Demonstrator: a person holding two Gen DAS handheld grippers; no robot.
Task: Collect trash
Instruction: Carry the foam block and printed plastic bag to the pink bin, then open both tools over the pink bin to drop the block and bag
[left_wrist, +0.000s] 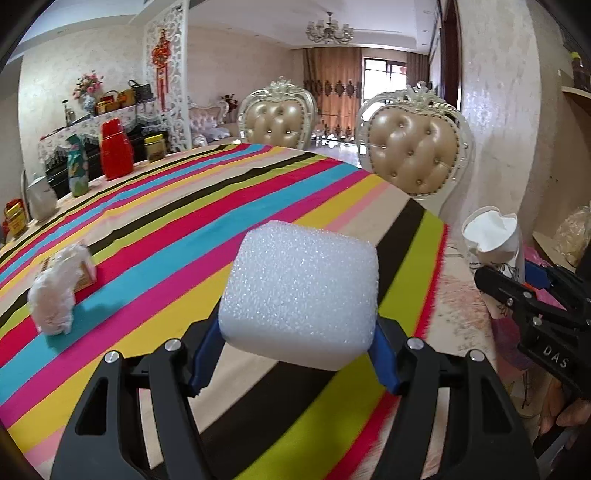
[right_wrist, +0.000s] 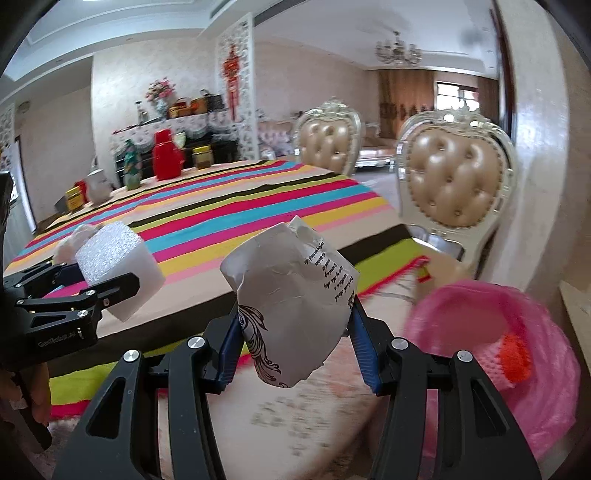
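My left gripper (left_wrist: 295, 360) is shut on a white foam block (left_wrist: 301, 295) and holds it above the striped tablecloth (left_wrist: 166, 221); the block also shows in the right wrist view (right_wrist: 118, 266). My right gripper (right_wrist: 295, 350) is shut on a crumpled white paper cup (right_wrist: 291, 302) with black print, held above the table's near edge, left of a bin lined with a pink bag (right_wrist: 517, 362). The cup also shows in the left wrist view (left_wrist: 493, 240). A crumpled white plastic bag (left_wrist: 55, 291) lies on the table at the left, beside a small cardboard box (left_wrist: 86, 273).
At the table's far left stand a red thermos (left_wrist: 116, 147), a green bottle (left_wrist: 77, 170), a jar (left_wrist: 155, 147) and a white kettle (left_wrist: 40, 199). Two tufted gold chairs (left_wrist: 417, 147) (left_wrist: 277, 123) stand along the table's right side. A wall (right_wrist: 535, 147) is on the right.
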